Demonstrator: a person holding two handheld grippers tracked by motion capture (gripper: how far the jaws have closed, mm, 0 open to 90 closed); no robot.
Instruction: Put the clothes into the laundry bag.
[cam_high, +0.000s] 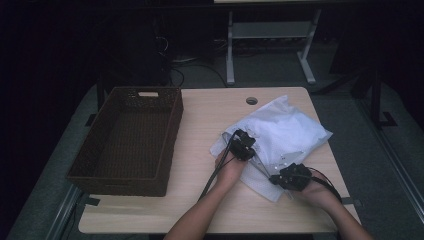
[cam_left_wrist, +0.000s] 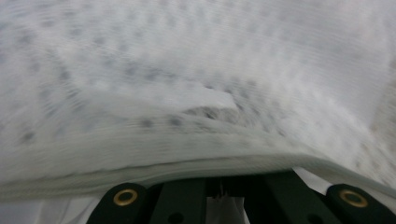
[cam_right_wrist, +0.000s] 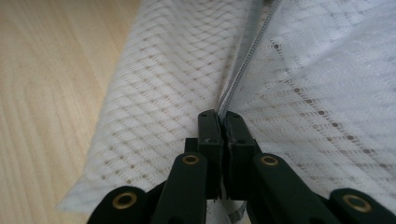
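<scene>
A white mesh bag (cam_high: 282, 132) with a zipper lies crumpled on the right half of the wooden table (cam_high: 210, 120). My left gripper (cam_high: 243, 145) rests on the bag's left edge, shut, and a fold of the white mesh bag (cam_left_wrist: 196, 93) drapes over its jaws and hides the tips. My right gripper (cam_high: 291, 176) sits at the bag's near corner. In the right gripper view its jaws (cam_right_wrist: 219, 122) are pressed together on the grey zipper seam (cam_right_wrist: 243, 60) of the mesh bag (cam_right_wrist: 317, 88).
A dark brown woven basket (cam_high: 127, 177) stands empty on the table's left half. A round cable hole (cam_high: 251, 100) is near the table's far edge. Bare wood lies between basket and bag. White table legs (cam_high: 230, 45) stand behind.
</scene>
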